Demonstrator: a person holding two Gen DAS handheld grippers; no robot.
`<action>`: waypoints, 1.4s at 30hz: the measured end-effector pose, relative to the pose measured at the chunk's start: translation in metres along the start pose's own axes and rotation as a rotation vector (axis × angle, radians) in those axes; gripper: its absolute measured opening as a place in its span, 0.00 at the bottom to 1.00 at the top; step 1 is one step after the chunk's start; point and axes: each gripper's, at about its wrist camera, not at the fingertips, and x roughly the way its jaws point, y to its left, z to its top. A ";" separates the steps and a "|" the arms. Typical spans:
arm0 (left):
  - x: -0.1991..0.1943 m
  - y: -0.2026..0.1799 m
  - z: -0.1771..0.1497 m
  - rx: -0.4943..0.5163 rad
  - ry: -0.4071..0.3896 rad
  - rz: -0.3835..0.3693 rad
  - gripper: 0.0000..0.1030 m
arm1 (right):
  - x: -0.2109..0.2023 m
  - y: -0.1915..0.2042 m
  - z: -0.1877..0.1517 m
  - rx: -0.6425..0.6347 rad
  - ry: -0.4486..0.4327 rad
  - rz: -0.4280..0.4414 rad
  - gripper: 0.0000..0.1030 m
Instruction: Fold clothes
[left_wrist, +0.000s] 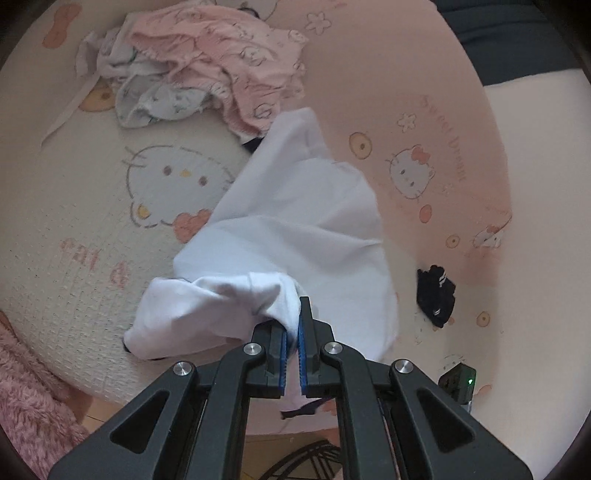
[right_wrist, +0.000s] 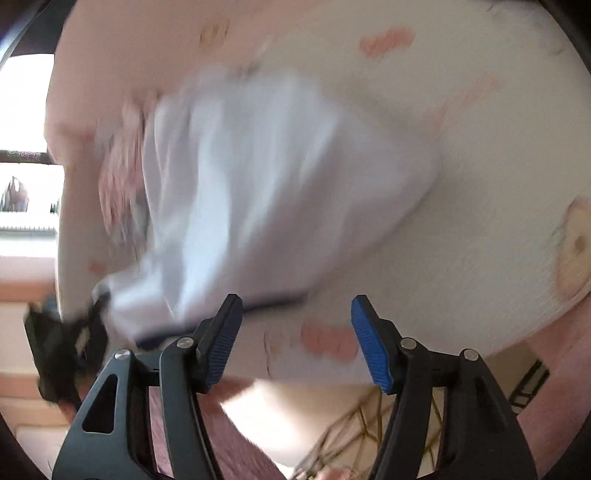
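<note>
Here the left gripper (left_wrist: 291, 325) has its two blue-padded fingers drawn almost together, pinching a bunched edge of the white garment (left_wrist: 295, 221) between them. The cloth spreads away ahead of the fingertips across the cat-print bedspread (left_wrist: 92, 221), rumpled near the grip and flatter farther out. Beyond its far tip lies a heap of pink and white clothes (left_wrist: 207, 70); to the right of the fingers, apart from the white cloth, sits a small dark sock (left_wrist: 436, 295).

The right gripper (right_wrist: 295, 314) stands wide open, holding nothing (its view is blurred). The white garment (right_wrist: 266, 184) lies ahead and to the left of it, the left finger just at its dark-trimmed hem; whether it touches cannot be told.
</note>
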 end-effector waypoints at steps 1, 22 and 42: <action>0.000 0.002 -0.002 -0.001 0.003 0.002 0.05 | 0.004 -0.002 -0.004 0.018 -0.026 -0.046 0.64; 0.009 0.024 0.001 0.023 0.048 -0.001 0.05 | -0.044 0.035 0.017 -0.180 -0.150 -0.255 0.47; 0.059 0.040 -0.052 -0.084 0.150 -0.034 0.46 | -0.004 0.047 -0.014 -0.130 -0.191 0.059 0.25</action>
